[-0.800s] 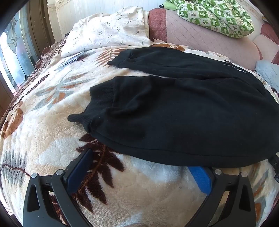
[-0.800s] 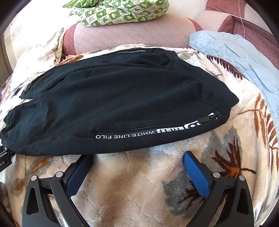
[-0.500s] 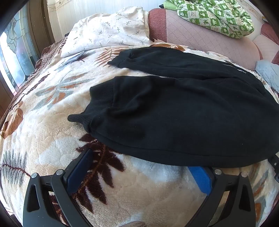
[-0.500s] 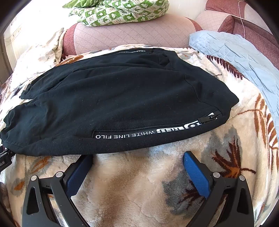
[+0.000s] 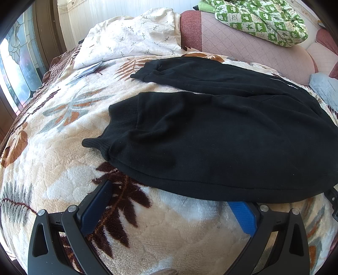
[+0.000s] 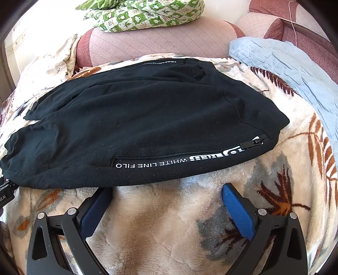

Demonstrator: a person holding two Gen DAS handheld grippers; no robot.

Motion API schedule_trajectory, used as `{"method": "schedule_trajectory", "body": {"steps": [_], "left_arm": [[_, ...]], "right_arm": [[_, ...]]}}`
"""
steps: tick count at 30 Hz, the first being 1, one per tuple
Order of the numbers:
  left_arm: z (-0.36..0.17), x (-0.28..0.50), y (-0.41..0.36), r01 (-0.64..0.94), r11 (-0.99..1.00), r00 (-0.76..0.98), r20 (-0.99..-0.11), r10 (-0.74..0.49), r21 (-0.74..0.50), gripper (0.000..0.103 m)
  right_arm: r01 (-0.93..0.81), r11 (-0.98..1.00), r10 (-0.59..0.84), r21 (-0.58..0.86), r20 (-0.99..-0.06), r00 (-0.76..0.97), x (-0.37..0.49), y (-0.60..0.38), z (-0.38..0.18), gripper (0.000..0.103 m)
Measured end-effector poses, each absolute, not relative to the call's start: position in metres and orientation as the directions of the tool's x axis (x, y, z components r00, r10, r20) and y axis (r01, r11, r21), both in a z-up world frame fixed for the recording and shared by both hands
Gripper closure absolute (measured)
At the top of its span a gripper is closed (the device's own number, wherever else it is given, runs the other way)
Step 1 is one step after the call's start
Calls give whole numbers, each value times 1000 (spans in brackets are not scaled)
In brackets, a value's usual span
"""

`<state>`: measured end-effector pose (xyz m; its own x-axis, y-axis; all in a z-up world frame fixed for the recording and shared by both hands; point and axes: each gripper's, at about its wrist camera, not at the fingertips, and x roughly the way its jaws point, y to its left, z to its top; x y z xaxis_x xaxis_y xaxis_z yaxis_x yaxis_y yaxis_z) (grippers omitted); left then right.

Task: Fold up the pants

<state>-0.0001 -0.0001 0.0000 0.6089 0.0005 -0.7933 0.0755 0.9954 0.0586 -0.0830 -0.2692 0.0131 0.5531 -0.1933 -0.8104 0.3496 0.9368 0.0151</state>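
Black pants lie spread flat on a leaf-patterned fleece blanket. In the left wrist view both legs point left, with ribbed cuffs at the near leg and the far leg. My left gripper is open and empty, just short of the near leg's edge. In the right wrist view the pants show the waist end, white side lettering and a zip pocket. My right gripper is open and empty, at the near hem.
A white floral pillow lies at the back left. A pink quilted headboard cushion carries a green checked cloth. A light blue quilt lies right of the pants. A window is on the far left.
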Motion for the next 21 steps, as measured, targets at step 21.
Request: {"method": "schedule_trajectory", "body": {"steps": [21], "left_arm": [[0,0,0,75,995,610,-793,4,63,0]], "right_arm": [[350,937,-193,16,-810,554,-83,-269,13,0]]}}
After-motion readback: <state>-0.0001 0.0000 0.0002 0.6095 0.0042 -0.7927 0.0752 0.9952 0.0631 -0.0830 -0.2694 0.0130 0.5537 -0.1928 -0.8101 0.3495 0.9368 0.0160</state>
